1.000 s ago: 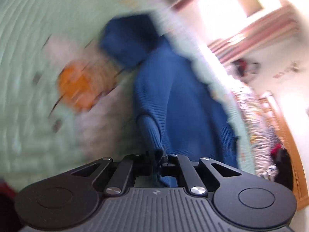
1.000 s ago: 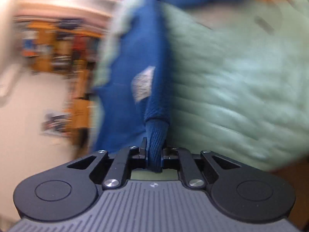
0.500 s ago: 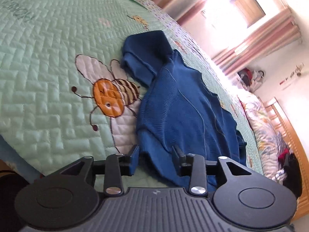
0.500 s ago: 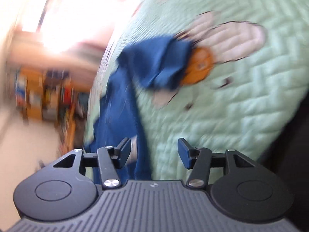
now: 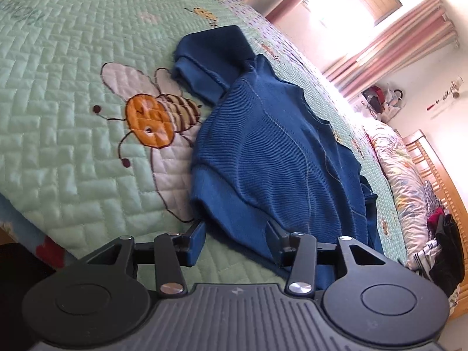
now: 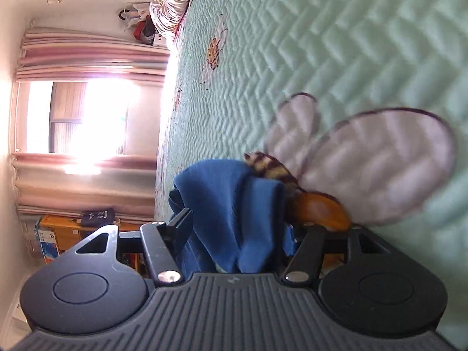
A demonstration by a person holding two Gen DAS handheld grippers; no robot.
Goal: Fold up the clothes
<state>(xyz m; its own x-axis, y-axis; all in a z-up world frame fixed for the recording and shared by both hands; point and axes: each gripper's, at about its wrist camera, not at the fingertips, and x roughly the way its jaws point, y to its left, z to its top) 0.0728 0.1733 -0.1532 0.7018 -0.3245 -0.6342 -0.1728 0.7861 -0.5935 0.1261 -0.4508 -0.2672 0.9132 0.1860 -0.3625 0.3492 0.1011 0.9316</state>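
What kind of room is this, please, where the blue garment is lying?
Most likely a bedroom in a home. The blue garment lies on a bed with a green quilted bedspread showing a bee; folded bedding sits by a wooden headboard, and striped curtains frame a bright window.

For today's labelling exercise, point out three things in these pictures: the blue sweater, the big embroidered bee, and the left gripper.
blue sweater (image 5: 278, 152), left wrist view, on its ribbed body.
embroidered bee (image 5: 149, 122), left wrist view, on its orange head.
left gripper (image 5: 234, 241), left wrist view, midway between its open fingertips.
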